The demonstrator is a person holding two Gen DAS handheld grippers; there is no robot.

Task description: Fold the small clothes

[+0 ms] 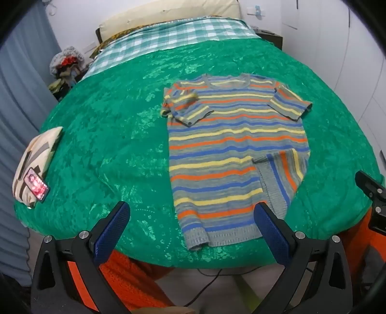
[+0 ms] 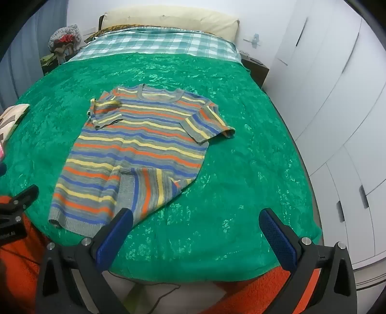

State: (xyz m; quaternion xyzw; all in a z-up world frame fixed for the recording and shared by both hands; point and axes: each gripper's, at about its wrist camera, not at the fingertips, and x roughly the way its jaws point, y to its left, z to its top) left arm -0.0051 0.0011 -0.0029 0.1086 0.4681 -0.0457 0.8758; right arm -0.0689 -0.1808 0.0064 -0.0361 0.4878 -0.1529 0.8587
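Note:
A small striped knit T-shirt [image 1: 231, 145], grey with orange, yellow and blue bands, lies flat on a green bedspread [image 1: 108, 135], collar away from me. Its left sleeve is folded onto the chest, and its bottom right corner is turned over onto the body. My left gripper [image 1: 191, 212] is open and empty, hovering above the shirt's hem at the bed's near edge. In the right wrist view the shirt [image 2: 135, 149] lies to the left. My right gripper [image 2: 195, 219] is open and empty above the bedspread [image 2: 253, 154], just right of the folded hem corner.
A patterned cushion [image 1: 36, 154] with a lit phone [image 1: 36, 184] on it sits at the bed's left edge. A checked sheet [image 1: 173, 33] and pillow [image 1: 168, 14] lie at the head. White wardrobe doors [image 2: 337, 101] stand on the right. An orange blanket [image 2: 253, 289] hangs below the near edge.

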